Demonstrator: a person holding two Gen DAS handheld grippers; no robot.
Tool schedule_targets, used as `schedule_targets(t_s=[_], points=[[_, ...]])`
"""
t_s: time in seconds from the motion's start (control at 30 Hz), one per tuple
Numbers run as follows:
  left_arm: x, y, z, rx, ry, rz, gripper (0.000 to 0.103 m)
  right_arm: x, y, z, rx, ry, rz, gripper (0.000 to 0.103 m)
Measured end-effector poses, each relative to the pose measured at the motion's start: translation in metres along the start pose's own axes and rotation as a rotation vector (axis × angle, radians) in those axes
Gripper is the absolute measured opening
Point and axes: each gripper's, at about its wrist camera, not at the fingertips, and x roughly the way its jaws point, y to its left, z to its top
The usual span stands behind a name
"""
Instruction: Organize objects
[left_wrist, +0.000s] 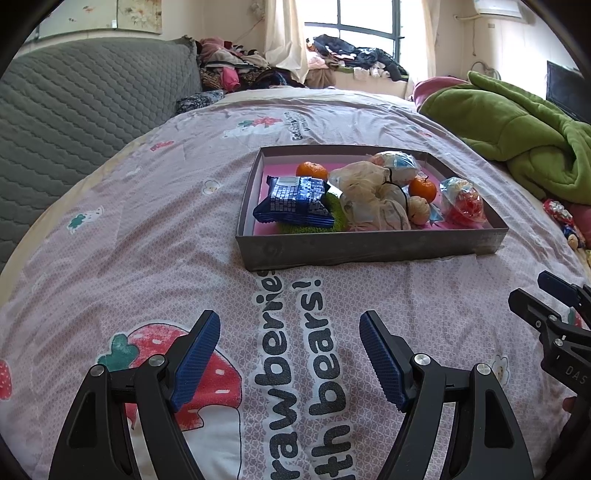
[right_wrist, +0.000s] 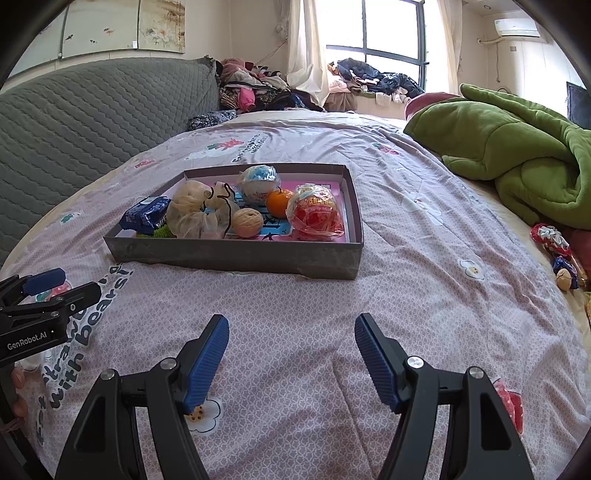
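A shallow grey box (left_wrist: 369, 245) (right_wrist: 236, 254) with a pink floor sits on the bed. It holds a blue snack packet (left_wrist: 295, 199) (right_wrist: 146, 214), two oranges (left_wrist: 423, 188) (right_wrist: 279, 203), a cream mesh bag (left_wrist: 369, 199) (right_wrist: 195, 214), a yarn ball (right_wrist: 247, 222), a green knit piece (left_wrist: 336, 214), a red wrapped item (left_wrist: 465, 205) (right_wrist: 317, 216) and a blue-white wrapped ball (right_wrist: 258, 182). My left gripper (left_wrist: 288, 354) (right_wrist: 62, 284) is open and empty, hovering over the bedspread in front of the box. My right gripper (right_wrist: 290, 358) (left_wrist: 539, 291) is open and empty beside it.
A green blanket (left_wrist: 517, 133) (right_wrist: 517, 155) is heaped at the right. Loose wrapped sweets and a walnut (right_wrist: 563, 278) lie on the bed's right edge. A grey quilted headboard (left_wrist: 74, 110) stands left. Clothes pile by the window (right_wrist: 369, 77).
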Motion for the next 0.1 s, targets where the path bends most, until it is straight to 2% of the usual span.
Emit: schedule_targets(t_s=[0.1], points=[[0.0008, 0.0005, 0.0006, 0.001, 0.002, -0.001, 0.079, -0.0001, -0.0002, -0.0001, 0.000, 0.000, -0.001, 0.070]])
